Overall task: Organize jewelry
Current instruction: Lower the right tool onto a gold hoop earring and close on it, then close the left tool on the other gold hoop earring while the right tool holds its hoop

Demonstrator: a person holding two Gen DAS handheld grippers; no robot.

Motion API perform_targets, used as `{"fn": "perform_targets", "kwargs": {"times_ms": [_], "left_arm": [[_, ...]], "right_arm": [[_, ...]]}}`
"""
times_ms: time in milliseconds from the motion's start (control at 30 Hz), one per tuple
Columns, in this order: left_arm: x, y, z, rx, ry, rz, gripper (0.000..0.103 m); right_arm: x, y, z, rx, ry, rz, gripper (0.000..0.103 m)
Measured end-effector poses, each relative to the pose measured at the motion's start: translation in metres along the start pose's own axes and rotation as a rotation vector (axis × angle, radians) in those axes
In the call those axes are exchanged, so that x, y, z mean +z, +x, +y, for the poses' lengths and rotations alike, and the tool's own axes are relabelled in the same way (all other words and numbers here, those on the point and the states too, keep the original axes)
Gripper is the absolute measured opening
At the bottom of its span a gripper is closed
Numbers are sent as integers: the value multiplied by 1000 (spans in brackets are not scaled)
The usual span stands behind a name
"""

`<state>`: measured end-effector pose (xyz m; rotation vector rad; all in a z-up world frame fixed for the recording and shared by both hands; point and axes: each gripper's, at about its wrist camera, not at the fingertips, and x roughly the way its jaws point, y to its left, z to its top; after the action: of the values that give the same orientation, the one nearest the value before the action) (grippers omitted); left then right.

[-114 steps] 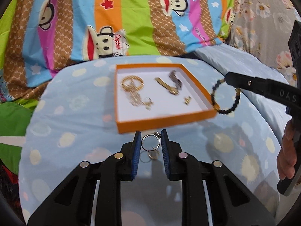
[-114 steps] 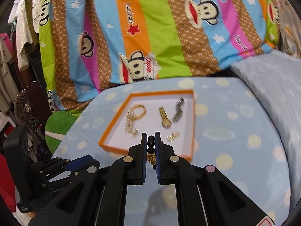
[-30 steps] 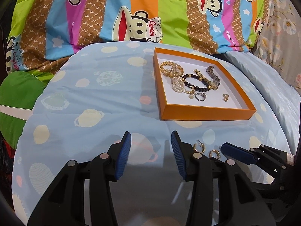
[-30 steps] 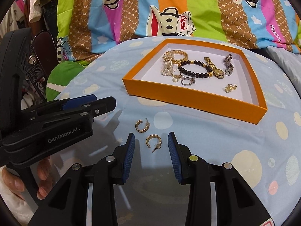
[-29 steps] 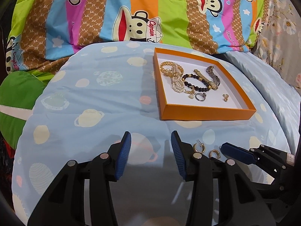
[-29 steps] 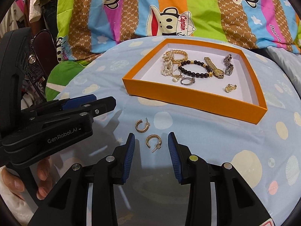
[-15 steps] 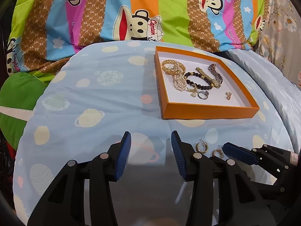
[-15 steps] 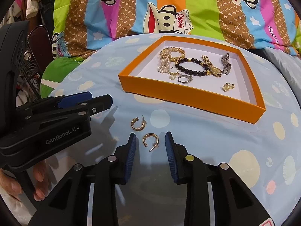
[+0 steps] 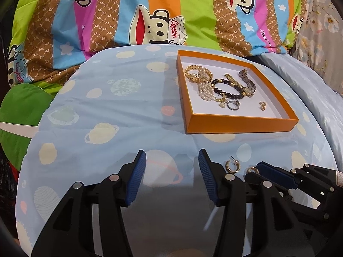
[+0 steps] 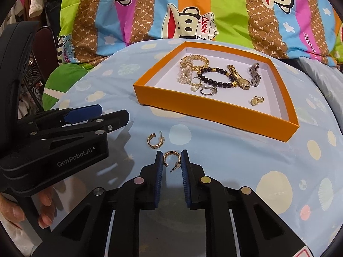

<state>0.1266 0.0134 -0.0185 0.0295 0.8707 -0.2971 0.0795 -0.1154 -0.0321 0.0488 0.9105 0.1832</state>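
An orange tray (image 9: 240,125) (image 10: 214,109) on the blue bedspread holds a black bead bracelet (image 10: 216,77), pearl and gold bracelets, watches and rings. Two gold hoop earrings lie on the bedspread in front of it. My right gripper (image 10: 171,160) is open with its blue pads on either side of the nearer earring (image 10: 170,159), not touching it as far as I can see. The other earring (image 10: 154,140) (image 9: 232,166) lies just left of it. My left gripper (image 9: 171,169) is open and empty, left of the earrings.
A striped monkey-print blanket (image 9: 160,21) rises behind the tray. A green cushion (image 9: 19,111) lies at the left edge. A grey floral fabric (image 9: 321,32) is at the far right. The left gripper body (image 10: 53,150) fills the lower left of the right wrist view.
My right gripper has moved forward around the nearer earring and its jaws have narrowed. Since 3.8 s ago the bead bracelet and silver ring went into the tray. The left gripper stays open.
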Motion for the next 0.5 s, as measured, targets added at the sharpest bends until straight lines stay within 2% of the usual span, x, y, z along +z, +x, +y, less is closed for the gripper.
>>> {"fn": "perform_targets", "kwargs": {"times_ms": [333, 500], "left_arm": [[-7, -2, -26, -84, 72, 20, 50], [-10, 2, -44, -104, 103, 37, 51]], "right_arm": [[0, -13, -47, -63, 150, -32, 16], [0, -13, -53, -70, 172, -33, 16]]}}
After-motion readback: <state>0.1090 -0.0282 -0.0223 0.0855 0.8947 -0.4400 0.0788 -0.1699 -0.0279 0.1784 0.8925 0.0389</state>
